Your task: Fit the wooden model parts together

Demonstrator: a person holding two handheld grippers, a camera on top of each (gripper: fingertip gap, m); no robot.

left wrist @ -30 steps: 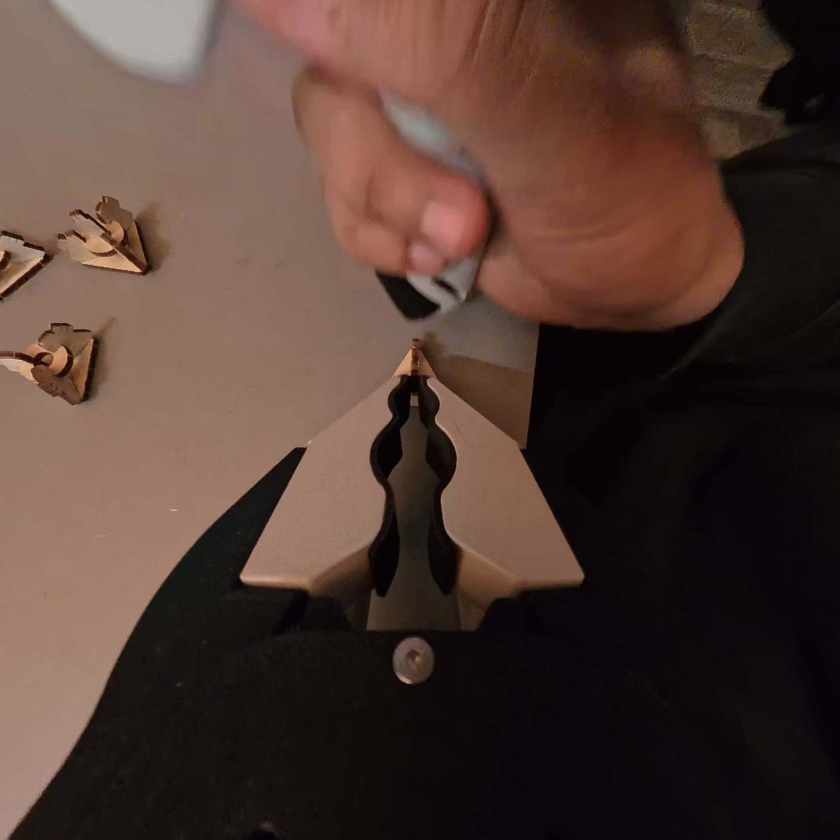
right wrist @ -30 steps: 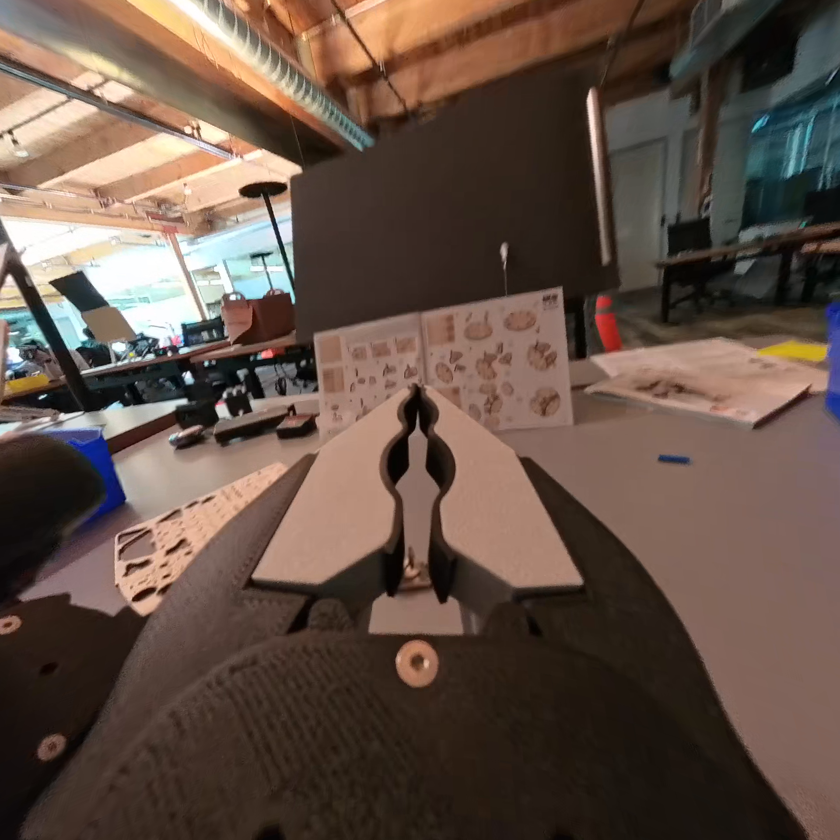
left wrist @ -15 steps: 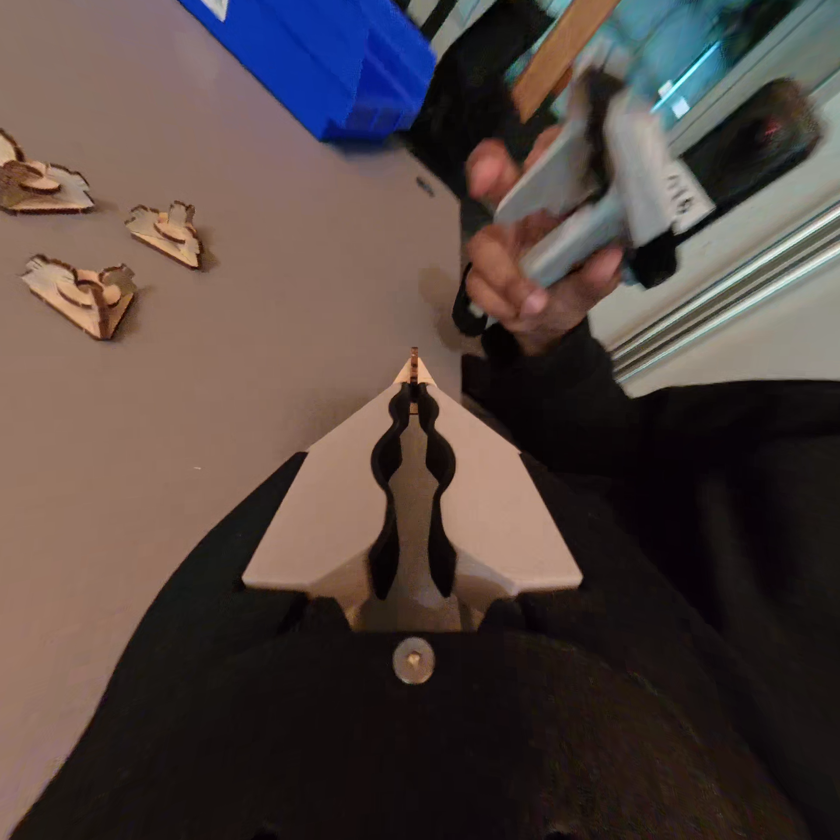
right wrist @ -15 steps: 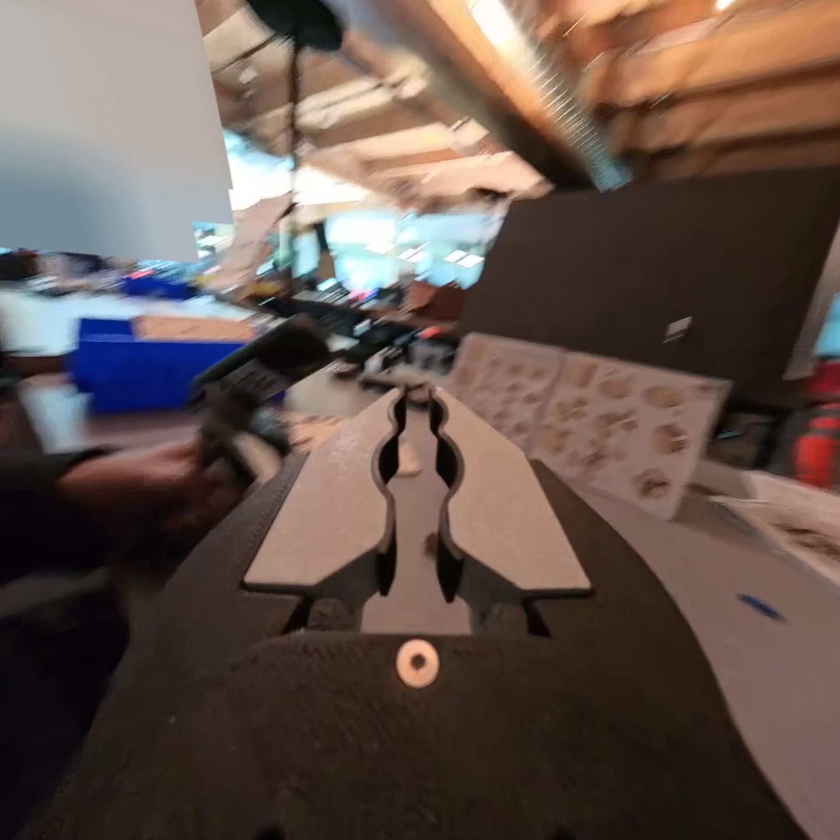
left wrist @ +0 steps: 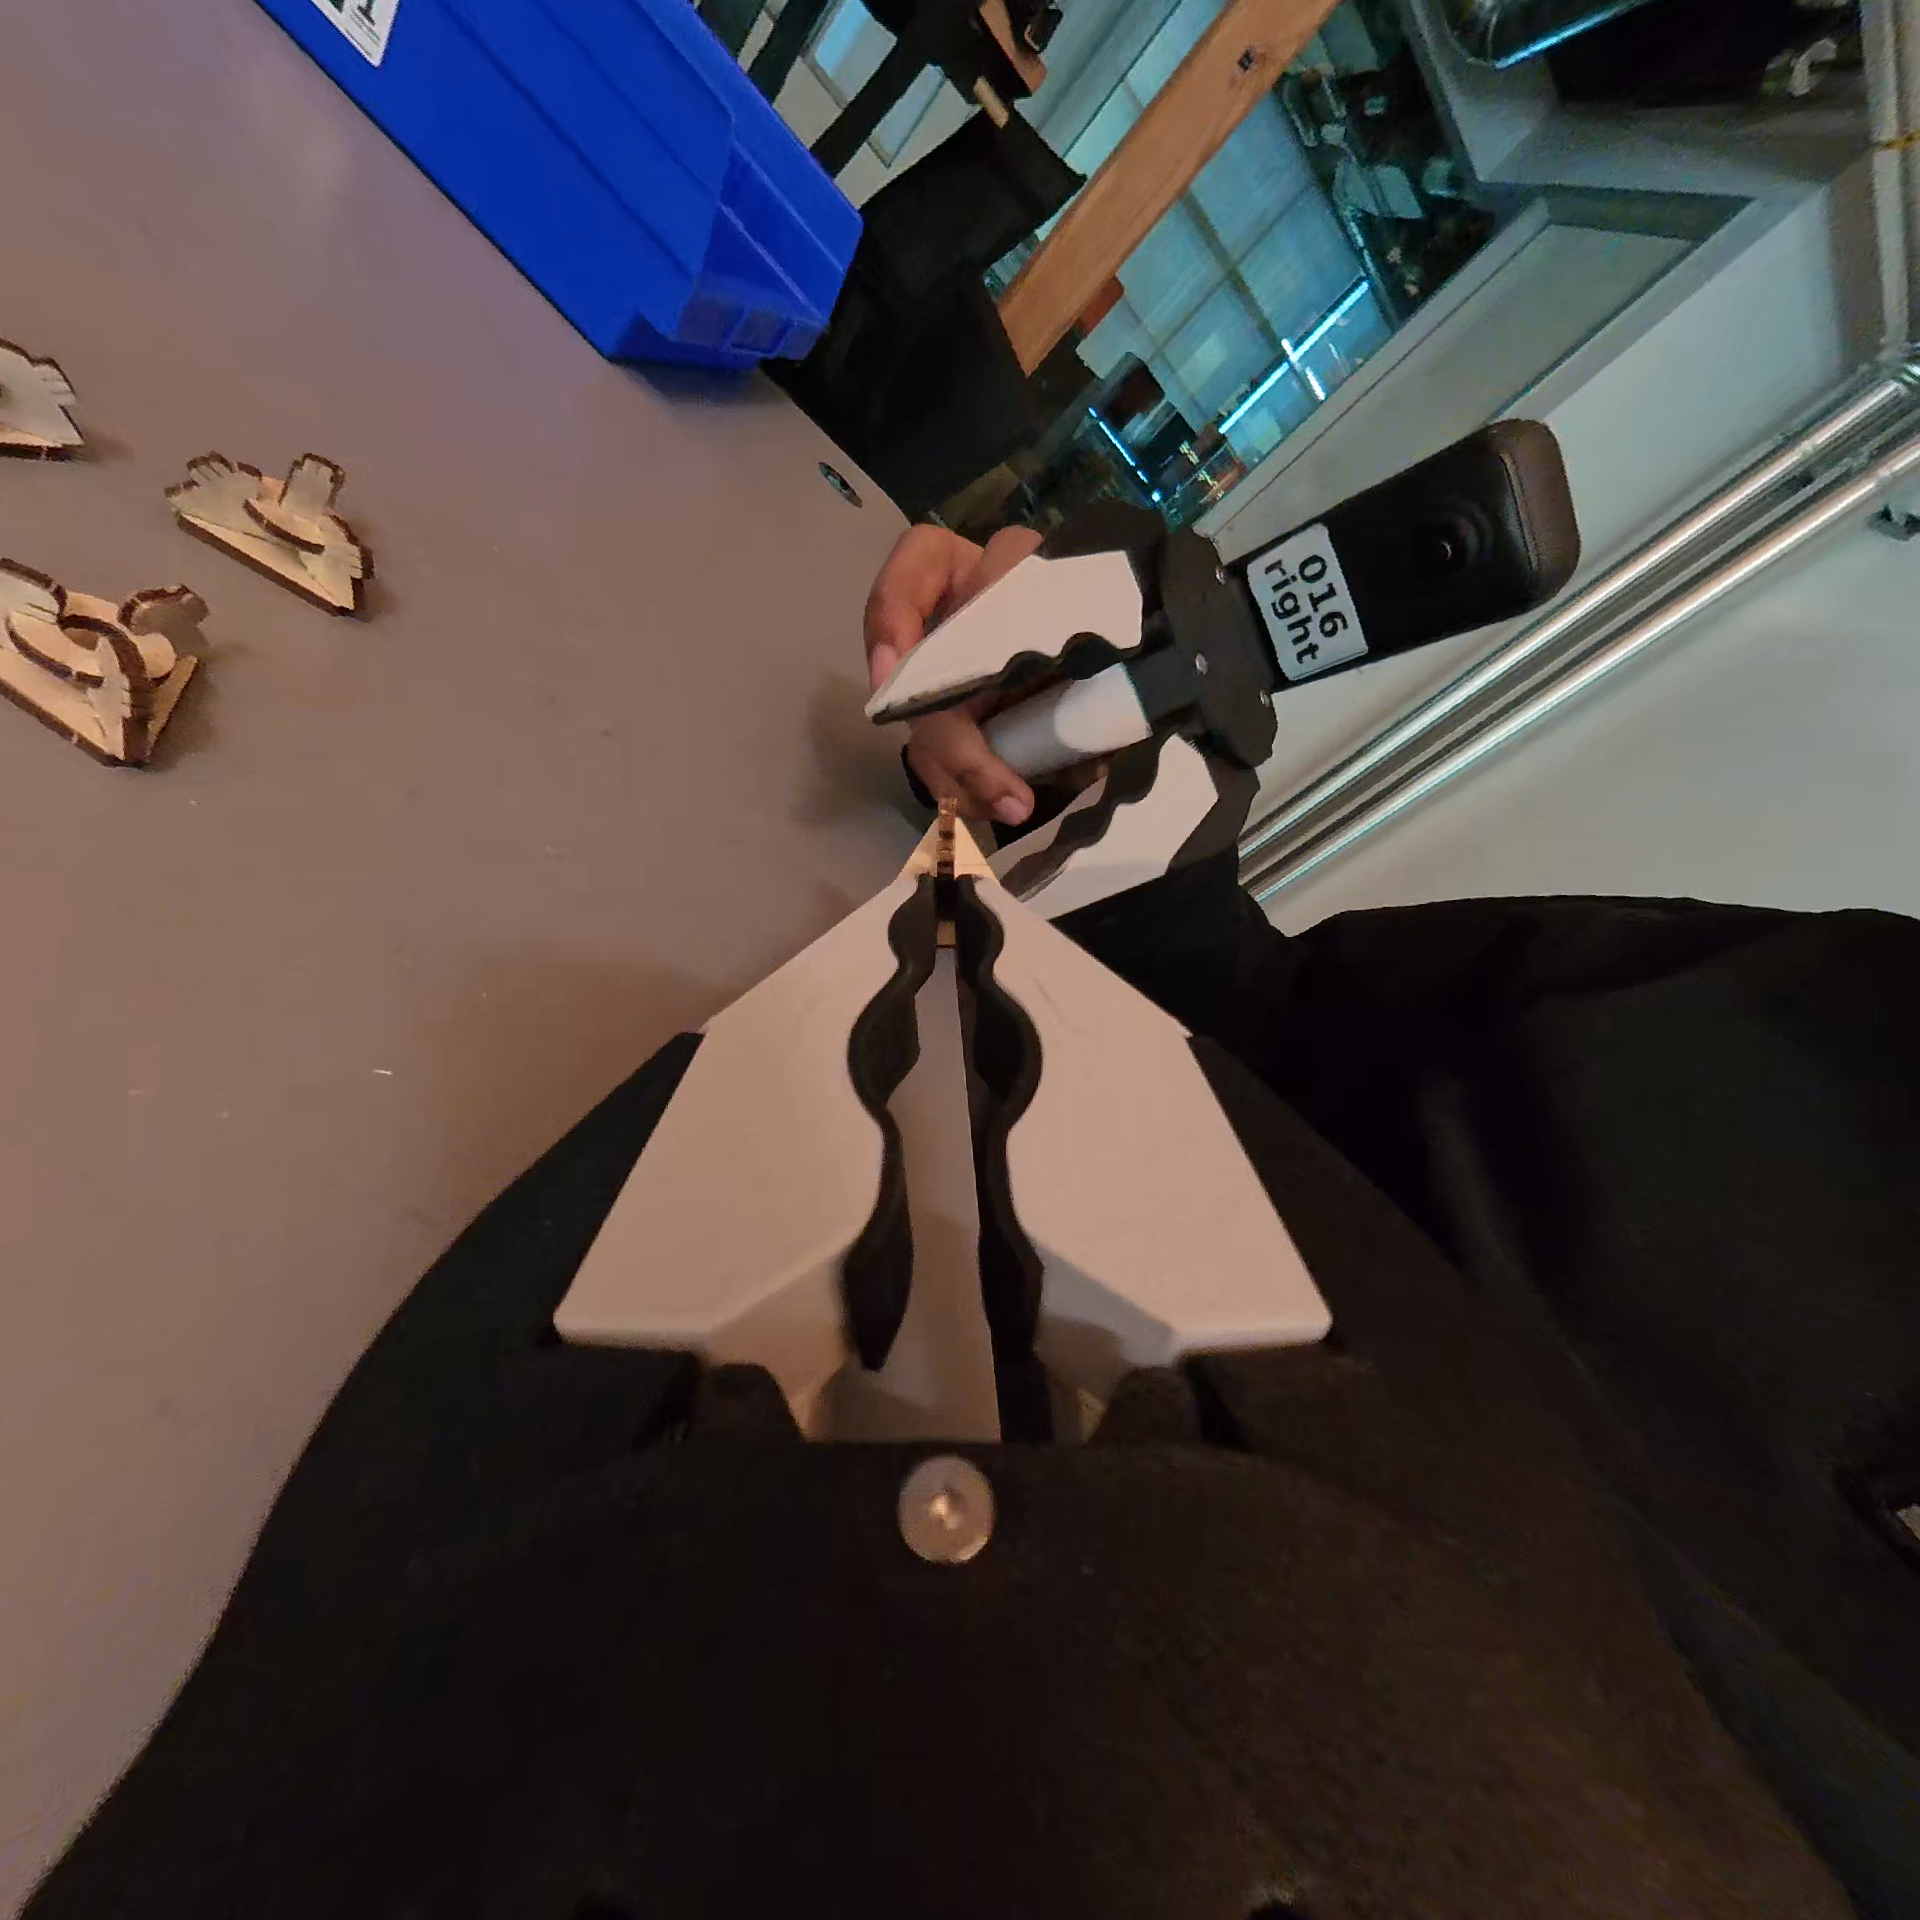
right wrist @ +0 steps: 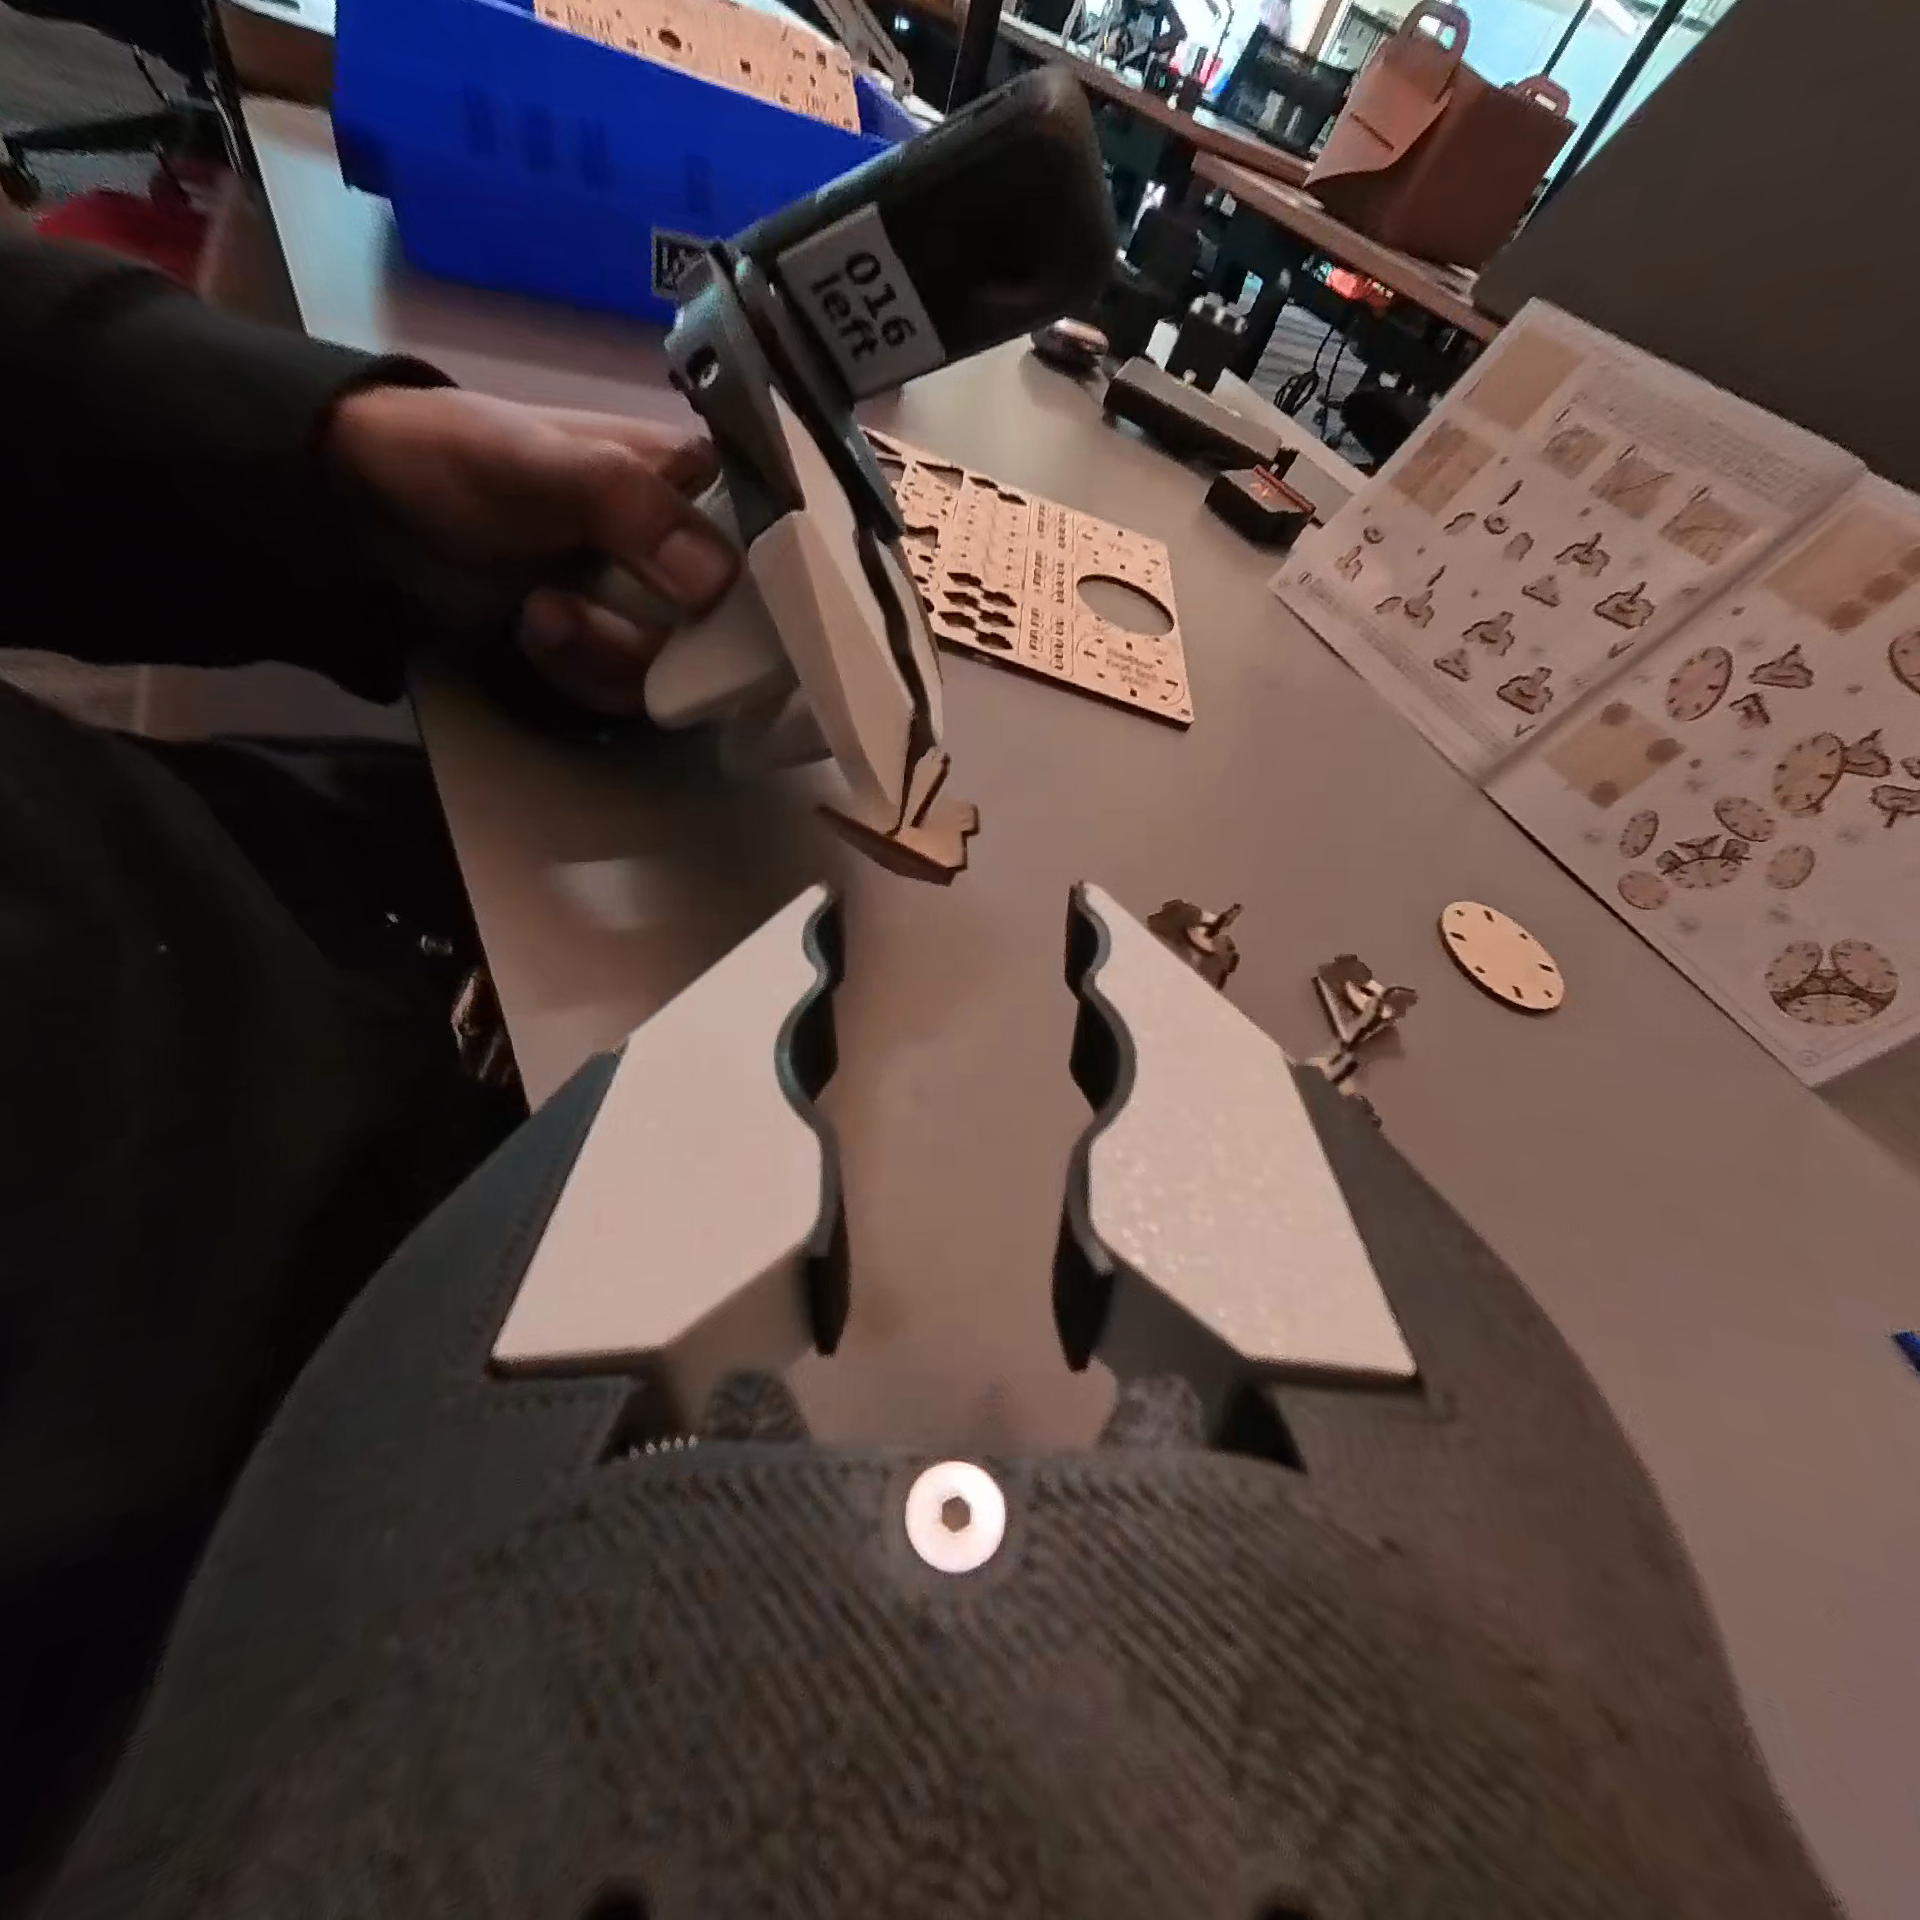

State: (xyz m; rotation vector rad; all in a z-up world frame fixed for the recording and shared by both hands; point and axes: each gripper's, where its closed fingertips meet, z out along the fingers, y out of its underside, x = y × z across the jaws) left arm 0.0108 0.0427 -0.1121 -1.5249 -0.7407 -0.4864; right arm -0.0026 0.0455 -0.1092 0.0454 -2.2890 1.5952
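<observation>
Wooden puzzle piece [right wrist: 902, 831], a small laser-cut assembly with an upright fin slotted into a flat base, hangs above the grey worktop [left wrist: 499, 935] near its front edge, pinched by the fin between the closed fingertips of the left gripper [left wrist: 943, 883]. The right gripper [right wrist: 951, 914] is spread wide and holds nothing, with the piece just beyond its tips.

The hold is thin: only the fin's narrow edge sits at the very tips, so the piece could pivot or slip out if knocked, and the worktop's front edge is close enough for it to drop off. If the right gripper's fingers [right wrist: 717, 1132] close on the base off-square, the slotted joint may be levered apart. Other small assemblies [right wrist: 1361, 1003] and a wooden disc [right wrist: 1501, 954] lie to the right, near enough to be swept.
</observation>
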